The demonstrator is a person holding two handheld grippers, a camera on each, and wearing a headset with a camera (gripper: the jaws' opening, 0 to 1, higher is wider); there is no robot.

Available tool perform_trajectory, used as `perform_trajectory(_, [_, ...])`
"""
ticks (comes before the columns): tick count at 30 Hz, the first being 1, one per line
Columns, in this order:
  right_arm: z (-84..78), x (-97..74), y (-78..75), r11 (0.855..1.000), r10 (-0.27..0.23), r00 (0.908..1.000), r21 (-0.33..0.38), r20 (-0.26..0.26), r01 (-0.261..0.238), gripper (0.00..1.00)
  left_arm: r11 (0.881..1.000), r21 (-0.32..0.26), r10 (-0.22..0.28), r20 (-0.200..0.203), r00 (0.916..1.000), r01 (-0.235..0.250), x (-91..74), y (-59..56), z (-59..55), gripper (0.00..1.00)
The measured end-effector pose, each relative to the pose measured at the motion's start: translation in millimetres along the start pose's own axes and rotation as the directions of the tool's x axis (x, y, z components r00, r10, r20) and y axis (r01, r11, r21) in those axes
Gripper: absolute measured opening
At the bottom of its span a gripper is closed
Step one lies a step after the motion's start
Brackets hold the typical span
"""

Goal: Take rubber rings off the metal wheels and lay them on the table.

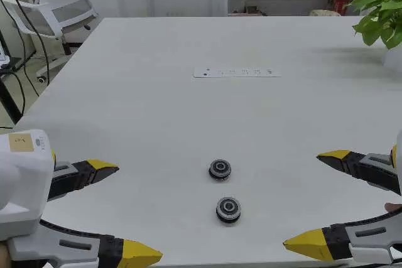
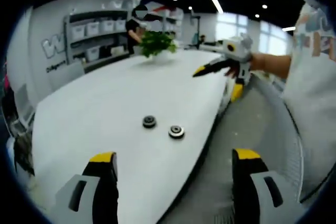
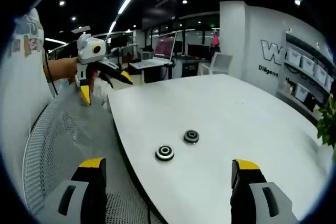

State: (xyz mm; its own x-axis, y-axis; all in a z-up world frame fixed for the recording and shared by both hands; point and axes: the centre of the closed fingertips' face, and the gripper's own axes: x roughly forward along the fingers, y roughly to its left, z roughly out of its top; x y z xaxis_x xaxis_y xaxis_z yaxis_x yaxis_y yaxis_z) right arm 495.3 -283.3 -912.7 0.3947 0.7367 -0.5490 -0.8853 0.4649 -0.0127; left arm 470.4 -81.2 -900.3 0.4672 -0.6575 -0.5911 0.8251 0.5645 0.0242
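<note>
One left gripper (image 1: 129,210): jaws spread wide, nothing held, at the near left edge of the white table (image 1: 157,92). One right gripper (image 1: 308,198): equally wide, empty, near right edge. Between them, two metal wheels lying flat and close together: near wheel (image 1: 228,209), far wheel (image 1: 220,169), each with its black rubber ring on. Beyond: power strip (image 1: 236,73); potted plant (image 1: 380,14), far right.

Tabletop (image 1: 157,92): smooth, matt finish. Far wheel (image 1: 220,169), near wheel (image 1: 228,209): bright metal hubs, matt black rubber rings (image 1: 218,211). Left hand-held gripper (image 1: 138,212), right hand-held gripper (image 1: 302,198): smooth plastic, slight sheen.
</note>
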Motion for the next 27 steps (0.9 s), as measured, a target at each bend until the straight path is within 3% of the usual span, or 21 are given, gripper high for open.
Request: perform_trajectory(27, [2.2,-1.2,6.8,1.000,0.017,0.9998,0.022,0.010,-0.017,0.98,1.000,0.005,0.000,0.014,0.9999,0.000,-1.7,-1.8,-0.3,0.88])
